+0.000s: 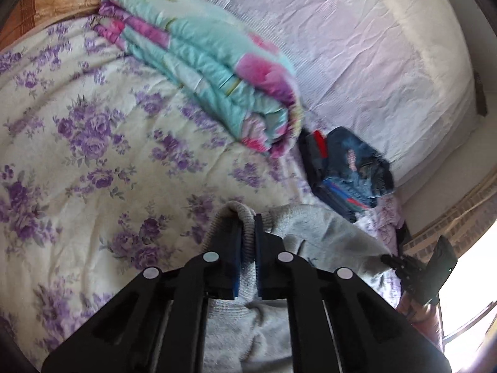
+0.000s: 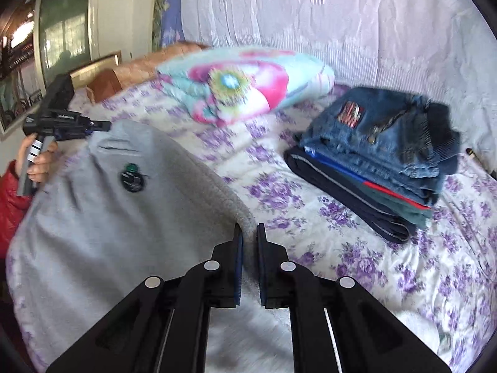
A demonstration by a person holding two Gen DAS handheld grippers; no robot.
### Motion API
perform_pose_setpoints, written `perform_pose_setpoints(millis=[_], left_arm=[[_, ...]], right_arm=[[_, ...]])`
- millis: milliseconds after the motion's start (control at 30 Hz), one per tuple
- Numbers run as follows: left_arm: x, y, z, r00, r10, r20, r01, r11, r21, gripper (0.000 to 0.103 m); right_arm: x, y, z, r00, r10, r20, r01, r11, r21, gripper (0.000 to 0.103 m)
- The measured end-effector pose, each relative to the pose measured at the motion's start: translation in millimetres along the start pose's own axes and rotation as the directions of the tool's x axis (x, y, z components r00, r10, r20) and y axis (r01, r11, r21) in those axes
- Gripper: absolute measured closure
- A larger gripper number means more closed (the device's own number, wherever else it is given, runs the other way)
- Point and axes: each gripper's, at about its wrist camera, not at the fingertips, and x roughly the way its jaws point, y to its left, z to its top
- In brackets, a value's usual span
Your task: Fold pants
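This was a home bedroom: a bed [image 2: 357, 248] under a purple-flowered sheet, a folded quilt [image 2: 248, 84] at twelve o'clock, stacked clothes [image 2: 379, 168] at two o'clock.

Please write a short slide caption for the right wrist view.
Right gripper shut on grey pants' waistband, beside stacked folded clothes on a floral bedspread.

Floral-sheeted bed [image 2: 388, 267] against white-draped wall [image 2: 341, 15], daylit window [image 2: 65, 31] beside.
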Motion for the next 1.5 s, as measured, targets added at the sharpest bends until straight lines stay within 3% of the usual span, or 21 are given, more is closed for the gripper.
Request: perform_pose_setpoints(millis=[100, 200, 333, 400, 500, 567, 633, 733, 900, 1067, 1167, 1200, 1500], left_arm=[[-33, -7, -11, 0.996, -0.077, 0.036, 0.077, 0.997, 0.001, 0.097], [-65, -14, -33, 0.993, -0.11, 0.052, 0.108, 0.993, 0.044, 0.097], [-97, -6, -72, 0.992, -0.122, 0.002, 0.122, 0.991, 0.048, 0.095], [-105, 2, -94, 0.995, -0.082, -0.05, 0.083, 0.996, 0.029, 0.093], [-120, 3, -121, 0.997, 0.036, -0.064, -0.032, 0.998, 0.059, 0.09], [-132, 2, -132, 0.997, 0.059, -0.052, -0.057, 0.997, 0.047, 0.081], [-144, 3, -140, 0.999, 0.018, -0.035, -0.018, 1.0, 0.01, 0.066], [-153, -3, -148, 0.999, -0.051, -0.014, 0.05, 0.998, -0.035, 0.055], [-131, -25, -141, 0.998, -0.055, -0.037, 0.054, 0.998, -0.04, 0.039], [-89, -11, -138, 0.997, 0.013, -0.076, -0.027, 0.982, -0.184, 0.043], [-92, -16, -134, 1.0, 0.017, -0.023, -0.02, 0.987, -0.156, 0.072], [-93, -16, -131, 0.999, -0.031, -0.019, 0.028, 0.988, -0.153, 0.081], [-121, -28, -136, 0.999, -0.047, -0.01, 0.046, 0.99, -0.135, 0.082]], right_arm=[[-42, 22, -14, 0.998, 0.004, 0.056, -0.003, 1.0, -0.011, 0.094], [-81, 49, -42, 0.996, 0.01, 0.084, -0.007, 0.999, -0.037, 0.094], [-107, 88, -93, 0.997, 0.051, 0.057, -0.048, 0.997, -0.052, 0.094], [-110, 108, -121, 0.997, 0.08, 0.022, -0.079, 0.995, -0.053, 0.094], [-109, 133, -148, 0.997, 0.077, -0.017, -0.078, 0.993, -0.092, 0.094], [-110, 139, -157, 0.997, 0.074, -0.01, -0.075, 0.993, -0.089, 0.094], [-110, 138, -161, 0.997, 0.08, 0.008, -0.079, 0.995, -0.062, 0.094], [-113, 139, -163, 0.996, 0.082, 0.042, -0.08, 0.996, -0.034, 0.094], [-117, 143, -169, 0.995, 0.074, 0.061, -0.072, 0.997, -0.042, 0.094], [-117, 141, -173, 0.993, 0.085, 0.081, -0.084, 0.996, -0.013, 0.094], [-117, 143, -172, 0.994, 0.082, 0.075, -0.081, 0.997, -0.021, 0.094], [-117, 144, -171, 0.994, 0.081, 0.072, -0.079, 0.997, -0.028, 0.094], [-139, 156, -168, 0.994, 0.082, 0.069, -0.077, 0.994, -0.076, 0.094]])
